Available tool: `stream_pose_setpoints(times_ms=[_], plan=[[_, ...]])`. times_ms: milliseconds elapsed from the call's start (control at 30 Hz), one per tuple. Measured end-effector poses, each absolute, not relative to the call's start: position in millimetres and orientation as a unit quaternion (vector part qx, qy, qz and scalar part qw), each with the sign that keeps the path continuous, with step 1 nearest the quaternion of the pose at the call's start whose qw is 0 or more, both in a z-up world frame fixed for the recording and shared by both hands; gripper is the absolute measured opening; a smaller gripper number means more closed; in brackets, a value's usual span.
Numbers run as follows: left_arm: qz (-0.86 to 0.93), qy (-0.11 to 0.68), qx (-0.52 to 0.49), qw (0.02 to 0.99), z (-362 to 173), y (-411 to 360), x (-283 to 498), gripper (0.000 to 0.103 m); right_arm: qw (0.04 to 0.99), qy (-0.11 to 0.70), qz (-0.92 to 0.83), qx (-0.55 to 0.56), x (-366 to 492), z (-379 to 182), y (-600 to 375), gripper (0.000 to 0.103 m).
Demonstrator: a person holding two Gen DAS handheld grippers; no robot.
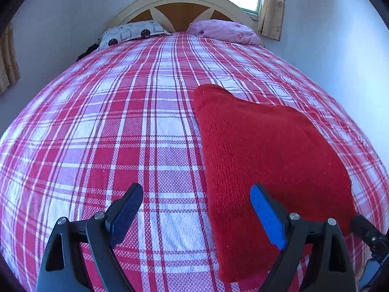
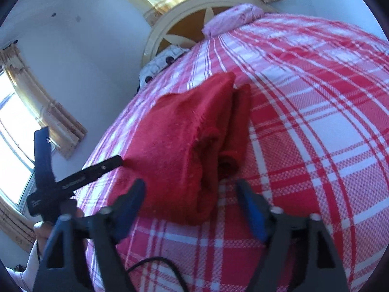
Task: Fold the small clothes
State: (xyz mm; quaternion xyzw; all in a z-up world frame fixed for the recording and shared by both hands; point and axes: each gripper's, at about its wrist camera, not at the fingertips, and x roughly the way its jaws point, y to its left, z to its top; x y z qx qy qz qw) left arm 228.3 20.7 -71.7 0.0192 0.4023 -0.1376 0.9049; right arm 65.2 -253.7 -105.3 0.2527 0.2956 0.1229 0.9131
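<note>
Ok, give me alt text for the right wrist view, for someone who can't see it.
A folded red knitted garment lies on a red-and-white plaid bedspread, just beyond the right claw, whose jaws stand open and empty. A cream arched headboard and pillows sit behind.

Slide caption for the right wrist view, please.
Open right gripper poised over folded red knit garment on the plaid bedspread.

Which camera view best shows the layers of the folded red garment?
The right wrist view: the red garment shows its stacked layers and folded edge. The left wrist view shows only its flat top.
</note>
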Motion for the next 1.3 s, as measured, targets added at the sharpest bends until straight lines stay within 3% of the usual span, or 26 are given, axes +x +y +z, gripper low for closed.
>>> stream_pose_setpoints(times_ms=[467, 867, 933, 1033, 1067, 1300], plan=[[-0.184, 0.41, -0.095, 0.888, -56, 33, 272, 0.09, 0.911, 0.284, 0.071, 0.29, 89, -80, -291, 0.087], [-0.202, 0.49, -0.12, 0.839, -107, -8, 305, 0.09, 0.908, 0.348, 0.034, 0.231, 173, -105, -278, 0.09], [-0.2, 0.489, -0.108, 0.842, -105, -13, 305, 0.09, 0.909, 0.357, 0.045, 0.211, 175, -104, -271, 0.083], [-0.199, 0.483, -0.086, 0.849, -103, -20, 303, 0.09, 0.907, 0.362, 0.06, 0.205, 175, -107, -266, 0.059], [-0.198, 0.479, -0.08, 0.851, -103, -21, 302, 0.09, 0.907, 0.362, 0.064, 0.205, 175, -108, -265, 0.056], [-0.198, 0.46, -0.05, 0.864, -100, -28, 297, 0.074, 0.907, 0.36, 0.067, 0.21, 175, -110, -265, 0.052]])
